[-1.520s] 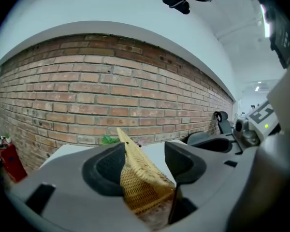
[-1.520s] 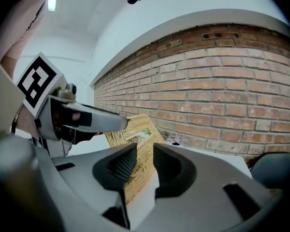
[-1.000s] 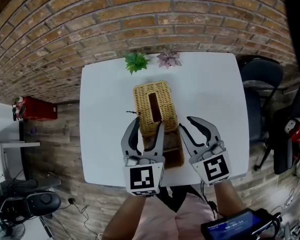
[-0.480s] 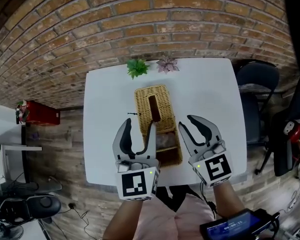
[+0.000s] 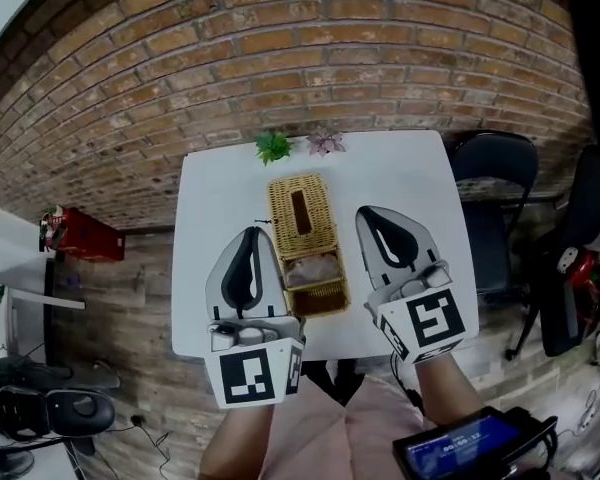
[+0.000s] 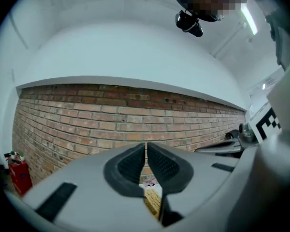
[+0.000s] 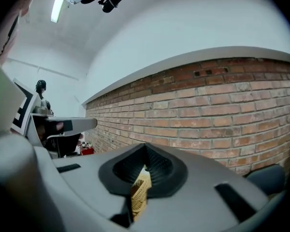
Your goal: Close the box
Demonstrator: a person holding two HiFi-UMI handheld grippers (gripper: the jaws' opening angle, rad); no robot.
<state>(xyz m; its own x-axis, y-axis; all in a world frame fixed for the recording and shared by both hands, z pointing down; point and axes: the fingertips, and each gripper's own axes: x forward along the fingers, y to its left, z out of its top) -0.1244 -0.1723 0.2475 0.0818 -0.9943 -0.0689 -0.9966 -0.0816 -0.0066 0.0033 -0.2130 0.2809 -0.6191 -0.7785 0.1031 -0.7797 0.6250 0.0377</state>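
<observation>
Grey left gripper [image 5: 250, 234] and right gripper [image 5: 368, 216], both just closed empty, flank one rectangular wicker box [image 5: 305, 243] near one green plant [image 5: 273, 147] and one pink plant [image 5: 326, 144].

White table [image 5: 410, 183]: wicker box [image 5: 306, 248] mid-table; green plant [image 5: 273, 147] and pinkish plant [image 5: 326, 144] side by side at far edge.

The left hand-held gripper [image 6: 146, 148] is shown with its jaws just brought together, nothing caught between them. Below them a strip of the wicker box [image 6: 152, 202] is glimpsed. A brick wall [image 6: 87, 124] is faced, and a red fire extinguisher [image 6: 18, 177] is seen far left.
</observation>
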